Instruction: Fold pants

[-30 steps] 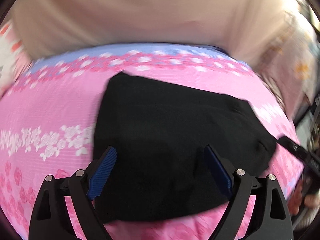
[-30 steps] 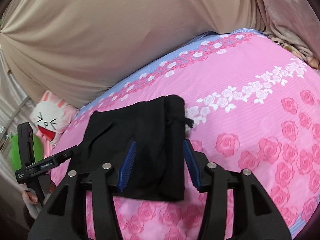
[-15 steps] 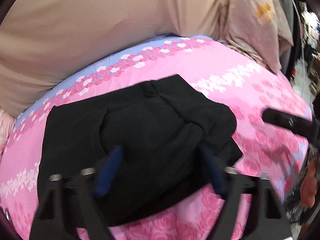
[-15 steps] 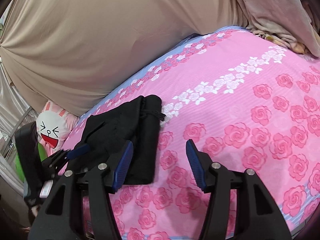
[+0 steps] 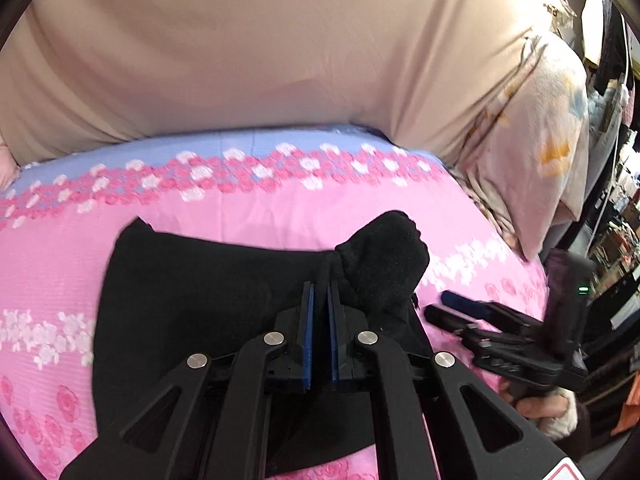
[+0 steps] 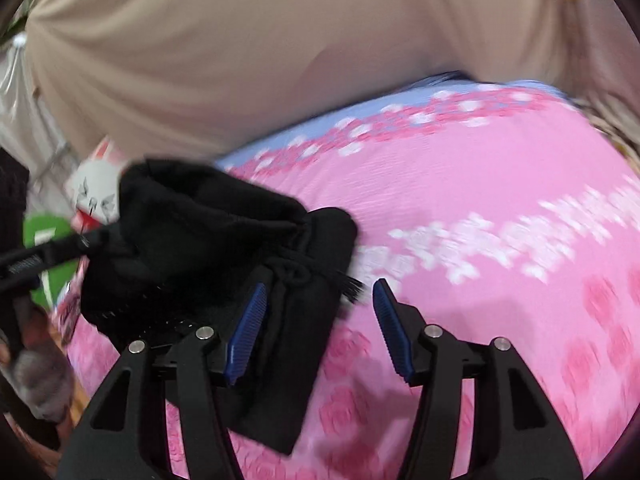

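Note:
Black pants (image 5: 192, 300) lie partly folded on a pink rose-print bed sheet (image 5: 240, 208). My left gripper (image 5: 319, 292) is shut on a bunched fold of the cloth, and the fabric rises in a hump just past its tips. In the right wrist view the pants (image 6: 200, 232) are pulled up at the left, where the left gripper (image 6: 90, 240) pinches them. My right gripper (image 6: 320, 300) is open over the pants' near right edge. Cloth and a drawstring lie between its fingers, which do not press on them. The right gripper (image 5: 444, 308) also shows at the right of the left wrist view.
A beige cloth (image 5: 240, 60) rises behind the bed. A floral pillow (image 5: 540, 140) leans at the far right corner. A white rabbit plush (image 6: 96, 188) and a green object (image 6: 44, 236) sit off the bed's left side. A person's hand (image 5: 548, 408) holds the right gripper.
My left gripper has closed from wide open onto a bunch of the pants and lifted it. My right gripper has swung back so that the pants' edge lies between its fingers.

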A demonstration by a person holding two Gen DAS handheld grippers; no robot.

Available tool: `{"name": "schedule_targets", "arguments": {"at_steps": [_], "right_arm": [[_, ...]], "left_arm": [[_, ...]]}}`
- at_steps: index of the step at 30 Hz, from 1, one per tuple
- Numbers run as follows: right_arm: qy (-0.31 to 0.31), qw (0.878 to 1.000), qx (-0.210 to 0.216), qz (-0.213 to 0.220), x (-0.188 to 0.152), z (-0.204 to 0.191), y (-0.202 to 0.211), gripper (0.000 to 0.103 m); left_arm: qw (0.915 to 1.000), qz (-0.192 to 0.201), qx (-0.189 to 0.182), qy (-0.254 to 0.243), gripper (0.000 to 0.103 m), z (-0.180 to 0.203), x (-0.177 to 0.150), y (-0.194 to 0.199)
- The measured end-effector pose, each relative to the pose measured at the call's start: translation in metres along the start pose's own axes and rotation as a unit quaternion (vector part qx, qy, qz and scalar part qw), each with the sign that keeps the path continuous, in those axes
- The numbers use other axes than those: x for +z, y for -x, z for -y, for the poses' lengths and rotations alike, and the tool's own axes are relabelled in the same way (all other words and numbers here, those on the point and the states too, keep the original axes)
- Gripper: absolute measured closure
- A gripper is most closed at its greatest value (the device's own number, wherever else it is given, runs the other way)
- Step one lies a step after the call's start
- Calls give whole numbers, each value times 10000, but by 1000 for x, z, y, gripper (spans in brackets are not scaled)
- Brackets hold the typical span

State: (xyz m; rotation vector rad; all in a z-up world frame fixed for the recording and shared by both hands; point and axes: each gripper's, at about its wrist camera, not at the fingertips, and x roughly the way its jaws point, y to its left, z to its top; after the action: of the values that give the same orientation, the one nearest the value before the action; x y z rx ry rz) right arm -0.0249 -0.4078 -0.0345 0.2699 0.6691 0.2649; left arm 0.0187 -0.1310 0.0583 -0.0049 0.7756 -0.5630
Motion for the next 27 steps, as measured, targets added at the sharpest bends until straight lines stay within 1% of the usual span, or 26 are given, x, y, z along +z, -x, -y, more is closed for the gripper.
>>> {"name": "schedule_targets", "arguments": {"at_steps": [1, 2, 4, 5, 9, 10, 11, 13, 16, 17, 18, 19, 20, 21, 23, 24, 25, 26, 27], "right_arm": [[99, 9999, 30, -95, 2, -1, -8, 51], [213, 9996, 36, -207, 5, -4, -17, 68], [396, 9987, -170, -272, 6, -12, -22, 87], [567, 9979, -206, -226, 5, -21, -16, 96], [568, 9977, 355, -115, -2, -52, 12, 97], [518, 9966, 620, -183, -6, -62, 13, 97], [472, 9955, 776, -266, -9, -67, 10, 97], [234, 9903, 1233, -593, -17, -75, -11, 100], [-19, 9872, 1338, -871, -27, -77, -39, 100], [-79, 9871, 1356, -851, -30, -75, -42, 101], [-182, 9858, 1468, -796, -30, -71, -38, 101], [-305, 9837, 1592, -772, -32, -65, -31, 99], [-375, 9843, 1591, -672, -36, -57, -15, 98], [-315, 9879, 1412, -567, -41, -49, -1, 98], [-178, 9956, 804, -437, -54, -33, 27, 97], [-235, 9978, 533, -312, -59, -23, 45, 97], [-358, 9983, 411, -200, -60, -16, 57, 93], [-538, 9984, 194, -1, -58, -9, 73, 93], [-593, 9981, 104, 124, -55, -7, 84, 93]], "left_arm": [[10000, 34, 15, 19, 98, -1, 2, 2], [10000, 63, 40, 36, 98, -3, 3, 3], [9999, 72, 49, 88, 98, -6, 5, 4], [9999, 67, 52, 85, 98, -7, 6, 4], [9999, 85, 25, 93, 98, -10, 4, 7], [9999, 79, -8, 102, 98, -11, 4, 7], [9999, 69, -55, 103, 98, -11, 3, 7], [9999, 52, -110, 106, 98, -9, 2, 6], [9997, -88, -215, 37, 98, -3, -5, 0], [9995, -161, -253, -12, 98, 0, -8, -2], [9990, -309, -300, -68, 98, 4, -14, -8], [9981, -493, -347, -119, 98, 7, -21, -15], [9969, -655, -418, -146, 96, 9, -27, -22], [9948, -855, -543, -143, 95, 10, -35, -30], [9922, -1059, -613, -220, 94, 11, -50, -39], [9914, -1094, -640, -331, 91, 14, -59, -43], [9915, -1039, -686, -385, 90, 16, -65, -42], [9922, -926, -715, -440, 83, 19, -69, -40], [9924, -812, -774, -511, 74, 22, -73, -36]]}}
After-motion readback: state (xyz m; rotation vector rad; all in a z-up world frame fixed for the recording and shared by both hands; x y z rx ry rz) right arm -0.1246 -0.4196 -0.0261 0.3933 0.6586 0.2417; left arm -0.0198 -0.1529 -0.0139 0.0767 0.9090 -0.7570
